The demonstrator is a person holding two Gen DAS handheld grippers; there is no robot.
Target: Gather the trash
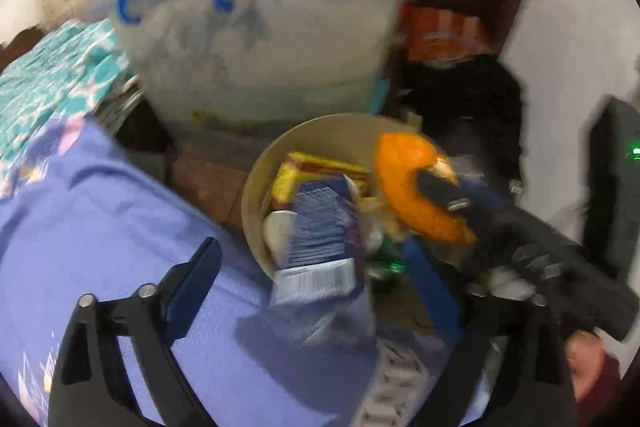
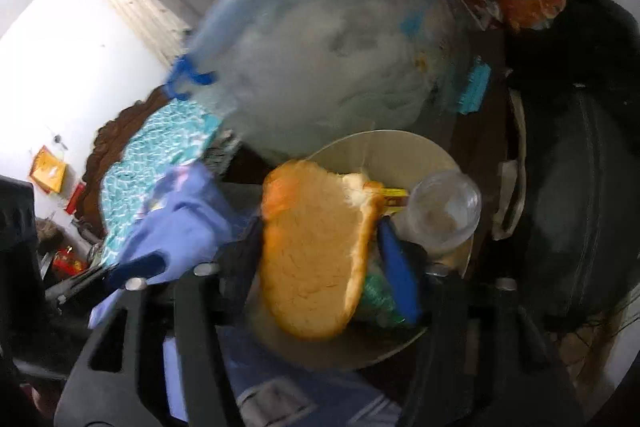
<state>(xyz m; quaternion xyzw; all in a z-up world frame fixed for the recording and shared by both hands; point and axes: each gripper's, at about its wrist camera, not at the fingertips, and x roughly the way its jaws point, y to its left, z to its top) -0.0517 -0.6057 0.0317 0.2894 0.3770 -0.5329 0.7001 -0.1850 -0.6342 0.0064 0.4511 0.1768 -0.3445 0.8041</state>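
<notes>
1. Though blurred by motion, showed the left gripper (image 1: 312, 291) above the round bin (image 1: 256, 187), jaws spread wide and gripping nothing.
2. Found a blue carton (image 1: 320, 239) between those jaws, touching neither, over the bin's mouth.
3. Caught the right gripper (image 2: 320, 263) half open around an orange peel (image 2: 316, 247); could not tell whether the pads pressed it.
4. Spotted a yellow box (image 1: 308, 167) and a clear cup (image 2: 444, 211) already in the bin, beside the bed (image 1: 100, 207).
</notes>
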